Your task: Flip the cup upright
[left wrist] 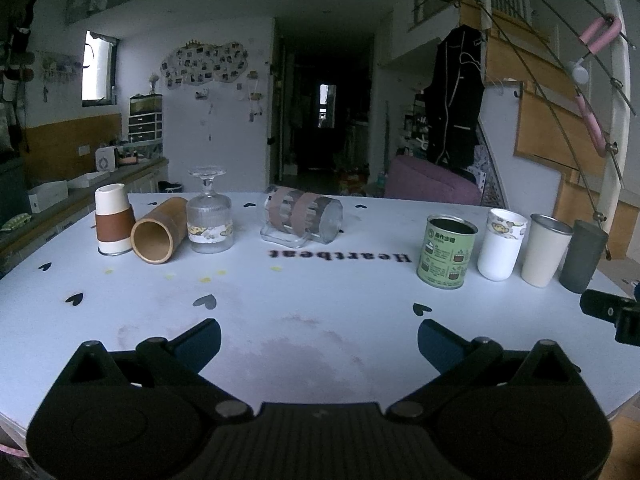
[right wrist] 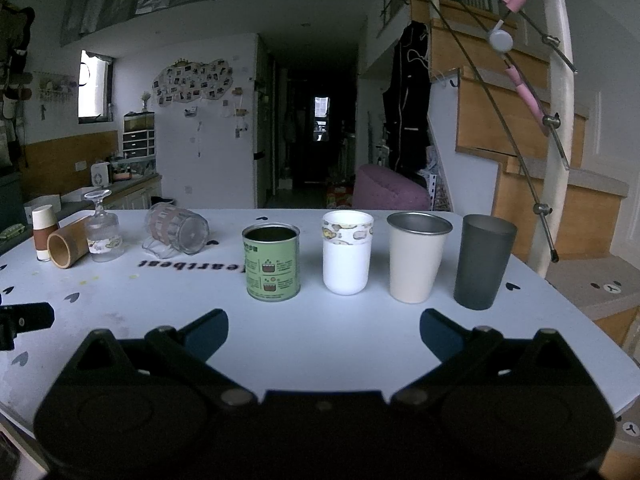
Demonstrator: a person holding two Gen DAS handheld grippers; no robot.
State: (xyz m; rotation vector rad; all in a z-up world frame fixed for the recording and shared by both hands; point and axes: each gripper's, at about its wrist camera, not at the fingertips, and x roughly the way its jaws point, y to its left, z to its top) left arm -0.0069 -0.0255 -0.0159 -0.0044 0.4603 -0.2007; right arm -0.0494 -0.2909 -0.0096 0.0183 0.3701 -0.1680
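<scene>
The clear glass mug with brown bands (left wrist: 304, 218) lies on its side near the far middle of the white desk (left wrist: 320, 312), its handle against the desk surface and its base turned toward us. To its left we see three more unturned vessels in a close group: an inverted ribbed stemmed glass (left wrist: 209, 216) standing on its rim, a bamboo tube cup (left wrist: 160, 230) lying on its side with its mouth toward us, just beside that glass, and an upside-down white paper cup with a brown sleeve (left wrist: 113, 220) at the far left.

On the right we find four upright vessels in a row: a green tin can (right wrist: 272, 262), a white cup with a cartoon band (right wrist: 347, 256), a cream metal tumbler (right wrist: 416, 256) and a dark grey tumbler (right wrist: 482, 260).

Our left tool (left wrist: 319, 338) hovers low over the near desk edge, its jaws wide apart and holding nothing. Our right tool (right wrist: 324, 330) sits likewise, jaws spread wide and empty, facing the white cup and well short of the row.
</scene>
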